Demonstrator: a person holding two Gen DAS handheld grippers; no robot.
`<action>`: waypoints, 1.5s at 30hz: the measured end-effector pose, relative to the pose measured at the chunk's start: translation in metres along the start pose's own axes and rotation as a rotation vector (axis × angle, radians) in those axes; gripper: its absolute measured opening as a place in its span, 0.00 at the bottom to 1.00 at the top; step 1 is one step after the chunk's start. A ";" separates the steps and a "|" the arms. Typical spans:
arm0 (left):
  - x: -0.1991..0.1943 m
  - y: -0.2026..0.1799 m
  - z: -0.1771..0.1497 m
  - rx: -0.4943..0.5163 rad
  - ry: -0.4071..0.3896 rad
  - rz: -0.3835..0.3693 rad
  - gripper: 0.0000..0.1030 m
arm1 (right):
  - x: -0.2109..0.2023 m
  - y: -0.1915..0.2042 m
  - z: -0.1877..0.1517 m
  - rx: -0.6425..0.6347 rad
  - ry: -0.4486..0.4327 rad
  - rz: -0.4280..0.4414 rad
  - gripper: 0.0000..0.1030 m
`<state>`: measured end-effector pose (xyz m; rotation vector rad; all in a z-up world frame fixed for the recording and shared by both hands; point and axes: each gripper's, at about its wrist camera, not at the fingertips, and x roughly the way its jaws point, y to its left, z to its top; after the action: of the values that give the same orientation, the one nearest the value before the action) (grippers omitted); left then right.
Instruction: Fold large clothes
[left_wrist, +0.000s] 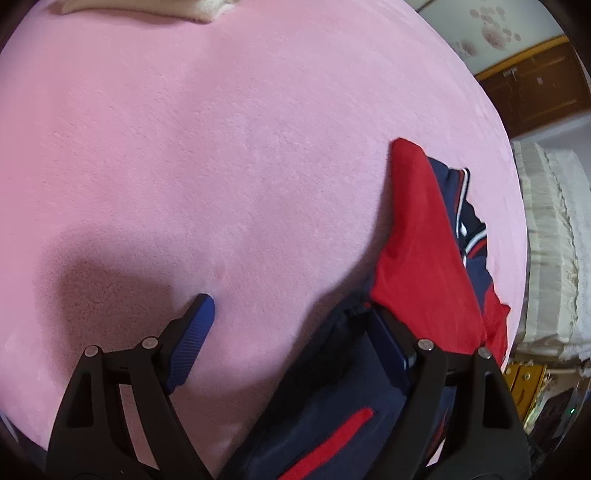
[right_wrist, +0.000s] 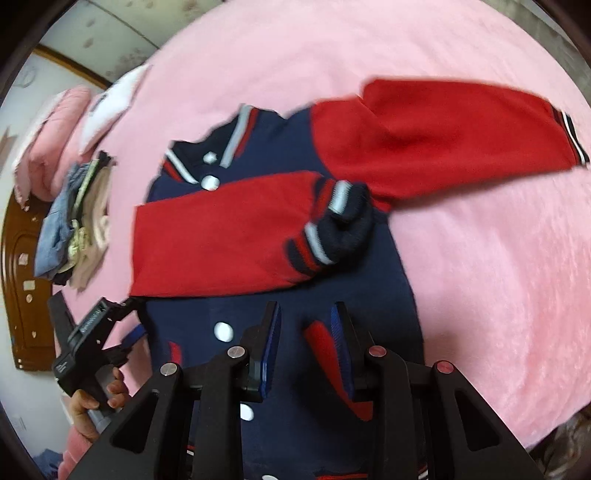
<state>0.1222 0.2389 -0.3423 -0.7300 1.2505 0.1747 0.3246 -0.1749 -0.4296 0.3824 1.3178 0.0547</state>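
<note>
A navy varsity jacket (right_wrist: 280, 306) with red sleeves and white snaps lies on the pink blanket (right_wrist: 480, 258). One red sleeve (right_wrist: 221, 236) is folded across its chest, its striped cuff (right_wrist: 332, 229) bunched; the other sleeve (right_wrist: 454, 129) stretches out to the right. My right gripper (right_wrist: 306, 314) hovers open and empty over the jacket's lower front. My left gripper (left_wrist: 291, 306) is open at the jacket's left edge (left_wrist: 332, 387), its right finger (left_wrist: 388, 339) against the navy fabric under the red sleeve (left_wrist: 424, 251). It also shows in the right wrist view (right_wrist: 92, 332).
A stack of folded clothes (right_wrist: 81, 221) and pink pillows (right_wrist: 55, 140) lie at the blanket's far left. A wooden headboard (right_wrist: 22, 295) stands behind them. A cream cloth (left_wrist: 147, 7) lies at the far edge. White bedding (left_wrist: 554, 258) is beyond the right edge.
</note>
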 end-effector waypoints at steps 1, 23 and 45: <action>-0.006 -0.003 -0.002 0.017 0.005 0.033 0.78 | -0.003 0.005 0.001 -0.018 -0.014 0.005 0.28; 0.033 -0.113 0.015 0.467 0.058 0.034 0.01 | 0.044 0.009 0.022 0.095 -0.157 -0.107 0.03; 0.044 -0.151 0.063 0.581 0.064 -0.055 0.01 | 0.080 0.109 -0.009 0.038 -0.161 0.130 0.01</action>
<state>0.2630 0.1493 -0.3125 -0.2662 1.2558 -0.2530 0.3557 -0.0498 -0.4728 0.4950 1.1351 0.1054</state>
